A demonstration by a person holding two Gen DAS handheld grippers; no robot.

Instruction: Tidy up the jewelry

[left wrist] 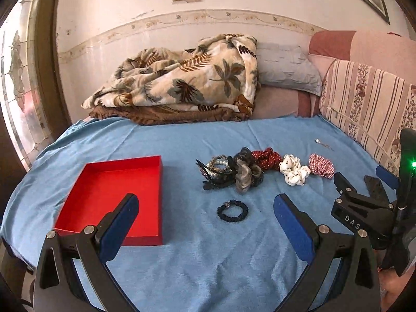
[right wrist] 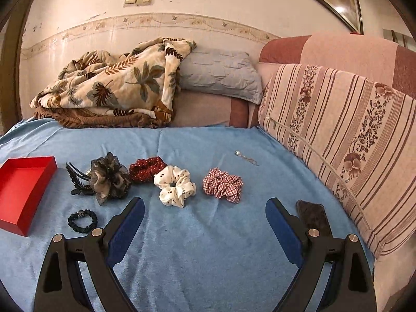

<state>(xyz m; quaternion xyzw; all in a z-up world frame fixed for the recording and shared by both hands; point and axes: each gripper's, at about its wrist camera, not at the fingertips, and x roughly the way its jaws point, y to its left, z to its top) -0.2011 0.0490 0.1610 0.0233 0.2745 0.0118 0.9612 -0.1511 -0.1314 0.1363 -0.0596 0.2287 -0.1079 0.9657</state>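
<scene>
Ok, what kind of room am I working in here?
Probably a bedroom or living room at home: a crumpled leaf-print blanket, a grey pillow and a striped floral cushion surround the blue cloth.

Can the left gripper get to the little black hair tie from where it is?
Probably yes. The left gripper is open and holds nothing, and the black hair tie lies alone on the blue cloth just ahead, between its fingers. Nothing lies in between.

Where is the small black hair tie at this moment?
The black hair tie lies flat on the blue cloth, apart from the rest, between the red box and the grey flower clip, nearer the camera than the clip.
</scene>
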